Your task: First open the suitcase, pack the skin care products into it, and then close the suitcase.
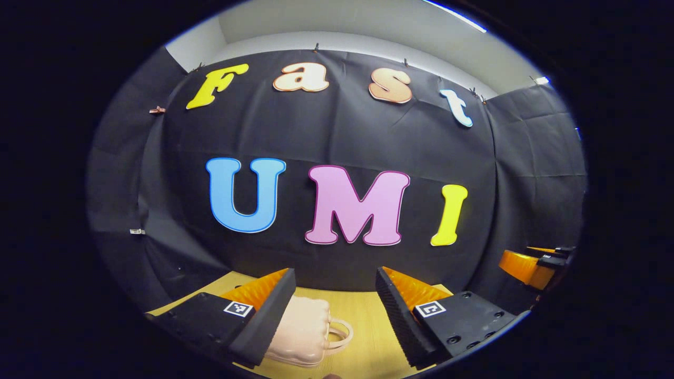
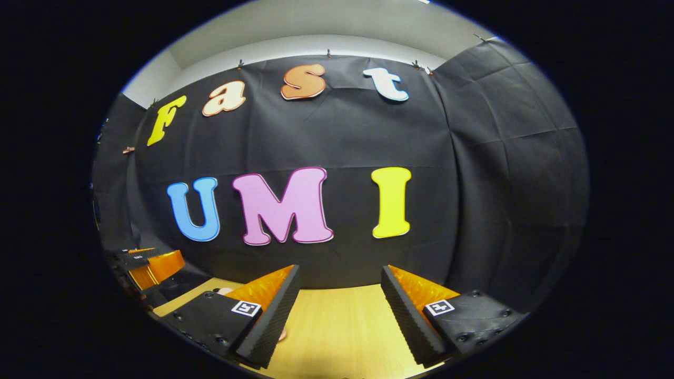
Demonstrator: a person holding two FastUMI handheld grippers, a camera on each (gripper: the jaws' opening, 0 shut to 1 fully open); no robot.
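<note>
Above table (image 2: 337, 321), left gripper (image 1: 335, 295) level, spread; right gripper (image 2: 340, 292) likewise

No readable text, brand or number stands on anything here; each claw finger bears just a small square black-and-white marker (image 1: 238, 308), a pattern, not words.

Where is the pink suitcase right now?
In the left gripper view, the suitcase lies closed on the wooden table, low in frame, partly behind the left gripper's left-hand finger, handle toward the open gap.
</note>
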